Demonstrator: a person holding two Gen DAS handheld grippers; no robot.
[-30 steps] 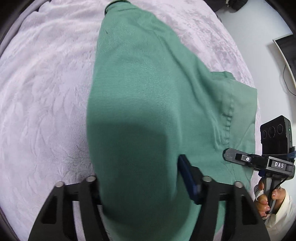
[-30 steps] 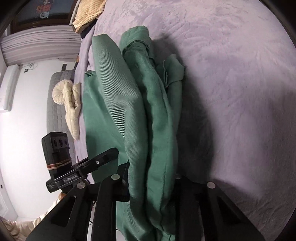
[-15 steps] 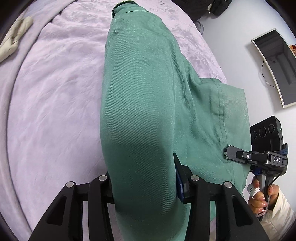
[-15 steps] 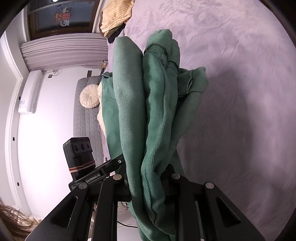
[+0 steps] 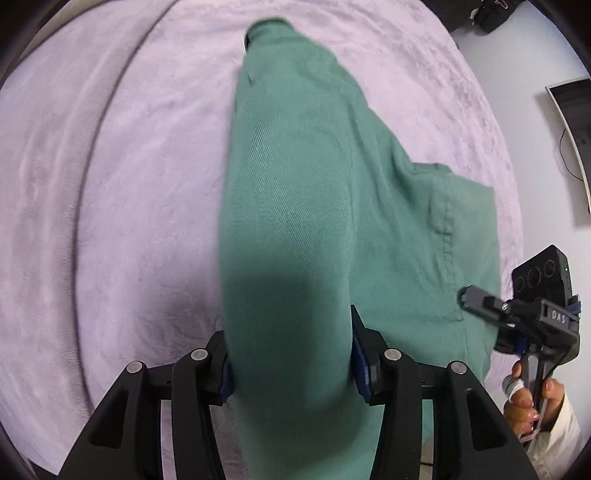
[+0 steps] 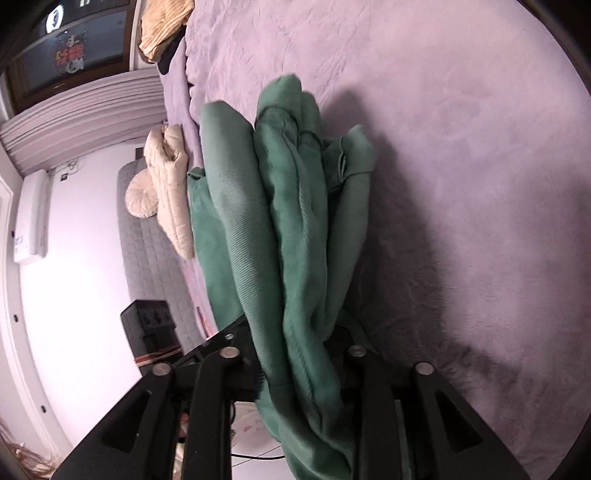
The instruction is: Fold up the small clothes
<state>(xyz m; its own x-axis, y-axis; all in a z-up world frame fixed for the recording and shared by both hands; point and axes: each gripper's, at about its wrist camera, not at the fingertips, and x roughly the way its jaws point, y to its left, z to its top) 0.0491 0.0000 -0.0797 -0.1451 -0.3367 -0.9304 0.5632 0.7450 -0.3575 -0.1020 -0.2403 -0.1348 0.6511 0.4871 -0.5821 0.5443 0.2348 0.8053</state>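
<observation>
A green garment [image 5: 295,192] hangs between both grippers over a lilac bedspread [image 5: 110,184]. My left gripper [image 5: 290,354] is shut on one edge of it, the cloth draped forward over the fingers. My right gripper [image 6: 299,365] is shut on a bunched edge of the same garment [image 6: 280,221], whose folds hang in thick vertical rolls. The right gripper also shows at the right edge of the left wrist view [image 5: 480,299], touching the garment's hem. The garment's far end rests on the bed.
The bedspread [image 6: 461,166] spreads wide to the right. A cream quilted item and round cushion [image 6: 162,184] lie by the bed's edge. Yellow cloth [image 6: 162,26] lies at the far corner. A dark screen [image 5: 576,147] stands by the white wall.
Both grippers have dropped back toward the bed with the garment still held. The cloth hangs lower and its far end lies on the bedspread again.
</observation>
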